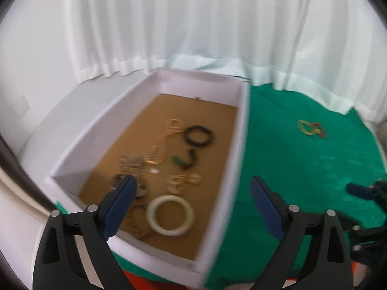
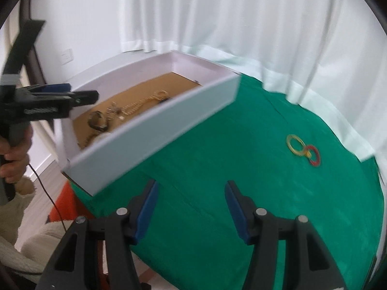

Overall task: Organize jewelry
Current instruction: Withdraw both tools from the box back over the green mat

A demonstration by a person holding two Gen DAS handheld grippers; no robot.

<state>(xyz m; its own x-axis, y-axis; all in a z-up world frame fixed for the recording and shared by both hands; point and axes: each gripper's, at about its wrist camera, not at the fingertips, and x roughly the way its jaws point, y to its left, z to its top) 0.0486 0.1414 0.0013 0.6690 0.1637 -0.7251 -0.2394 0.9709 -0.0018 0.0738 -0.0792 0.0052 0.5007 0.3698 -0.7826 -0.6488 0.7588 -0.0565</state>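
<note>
A white box (image 1: 238, 145) with a brown floor sits on the green cloth (image 1: 302, 174). It holds a white bangle (image 1: 170, 215), a black bead bracelet (image 1: 199, 135), gold chains (image 1: 159, 149) and several smaller pieces. A yellow ring and a red ring (image 1: 311, 128) lie linked on the cloth to the right, also in the right wrist view (image 2: 303, 149). My left gripper (image 1: 193, 191) is open and empty above the box's near end. My right gripper (image 2: 191, 193) is open and empty over the cloth beside the box (image 2: 154, 125).
White curtains (image 1: 193, 24) hang behind the round table. The table's edge curves on the right (image 2: 377, 193). An orange surface (image 2: 65, 198) and a cream cushion (image 2: 26, 246) lie below the table at left. The left gripper (image 2: 79, 96) shows beside the box in the right wrist view.
</note>
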